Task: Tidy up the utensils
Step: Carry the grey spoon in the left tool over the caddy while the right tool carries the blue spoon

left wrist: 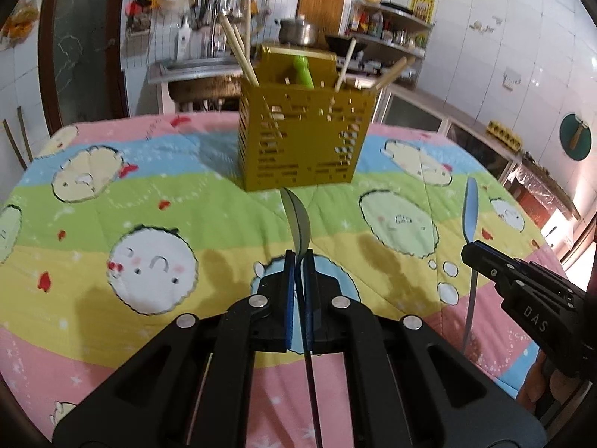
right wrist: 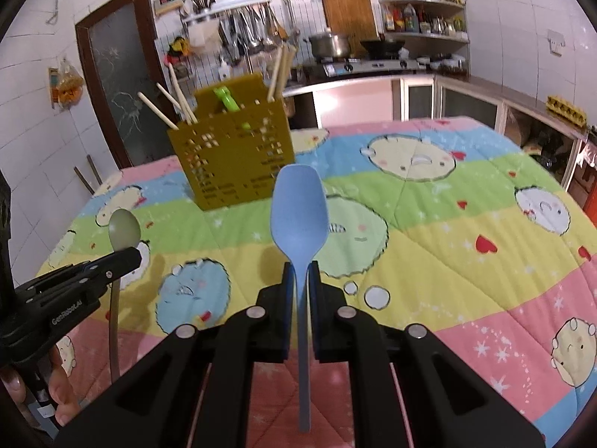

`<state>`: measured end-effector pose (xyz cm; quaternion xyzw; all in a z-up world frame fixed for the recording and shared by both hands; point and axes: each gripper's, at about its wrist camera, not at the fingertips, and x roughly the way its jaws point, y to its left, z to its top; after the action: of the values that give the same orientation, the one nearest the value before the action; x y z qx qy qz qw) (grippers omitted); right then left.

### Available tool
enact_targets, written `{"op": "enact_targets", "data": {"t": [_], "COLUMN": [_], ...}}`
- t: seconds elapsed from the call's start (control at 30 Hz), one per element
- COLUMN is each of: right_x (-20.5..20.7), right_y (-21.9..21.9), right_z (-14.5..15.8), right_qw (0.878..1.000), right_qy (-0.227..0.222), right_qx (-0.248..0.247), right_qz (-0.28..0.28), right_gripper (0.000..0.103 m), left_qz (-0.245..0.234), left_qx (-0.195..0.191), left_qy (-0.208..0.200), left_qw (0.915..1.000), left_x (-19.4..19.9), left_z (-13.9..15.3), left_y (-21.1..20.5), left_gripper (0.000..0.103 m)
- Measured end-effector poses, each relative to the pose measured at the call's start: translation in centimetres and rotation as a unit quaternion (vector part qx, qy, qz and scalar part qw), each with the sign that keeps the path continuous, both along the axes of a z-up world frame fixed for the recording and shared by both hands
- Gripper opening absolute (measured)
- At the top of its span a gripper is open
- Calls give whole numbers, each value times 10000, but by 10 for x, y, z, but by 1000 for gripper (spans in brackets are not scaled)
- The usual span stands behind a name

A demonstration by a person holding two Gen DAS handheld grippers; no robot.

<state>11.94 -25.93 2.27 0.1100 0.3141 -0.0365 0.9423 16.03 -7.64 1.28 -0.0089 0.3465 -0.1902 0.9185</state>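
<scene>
Quilt [left wrist: 156, 194] is lying closest under both my cameras, a pastel striped cover with round cartoon faces, spreading over the whole table. On it, further out, the caddy [left wrist: 304, 140] is standing upright, a mustard perforated box with chopsticks [left wrist: 238, 52] leaning out of its corners and a green handle [left wrist: 303, 71] poking up in the middle. Behind it the room is showing as a tiled kitchen: a rack of hanging ladles [right wrist: 246, 33], a pot [right wrist: 330, 44] and wok [right wrist: 382, 45] on the stove, a shelf of bottles [right wrist: 421, 18], and a dark-framed door [right wrist: 119, 74] to the left.

My left gripper [left wrist: 298, 261] is pinching a grey-green spoon [left wrist: 298, 220] by its neck, jaws nearly shut on it, bowl pointing up toward the caddy and clear of the quilt. My right gripper [right wrist: 302, 272] is clamping a blue spoon [right wrist: 298, 209] the same way, jaws narrow around the handle, bowl raised just in front of the caddy. I am seeing each tool in the other's view, side by side and apart.
</scene>
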Motion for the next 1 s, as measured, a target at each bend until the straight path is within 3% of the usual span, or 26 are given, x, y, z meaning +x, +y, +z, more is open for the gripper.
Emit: {"op": "enact_targets", "data": {"t": [0.3,1.0], "right_x": [-5,0], "right_y": [8,16], "right_z": [17,16], "right_qw": [9988,9980], "right_qy": [-466,-580], "right_qx": [-142,-236], "right_qz": [2,57], "right_gripper": [8,8], "left_qz": [8,-51], "left_qx": [-207,-450], "left_qy": [-394,-720], "left_qw": [9990,9964], "left_x": [-3,-2], "left_z": [11,19], "left_y": [18,24], "left_gripper": [3,3]}}
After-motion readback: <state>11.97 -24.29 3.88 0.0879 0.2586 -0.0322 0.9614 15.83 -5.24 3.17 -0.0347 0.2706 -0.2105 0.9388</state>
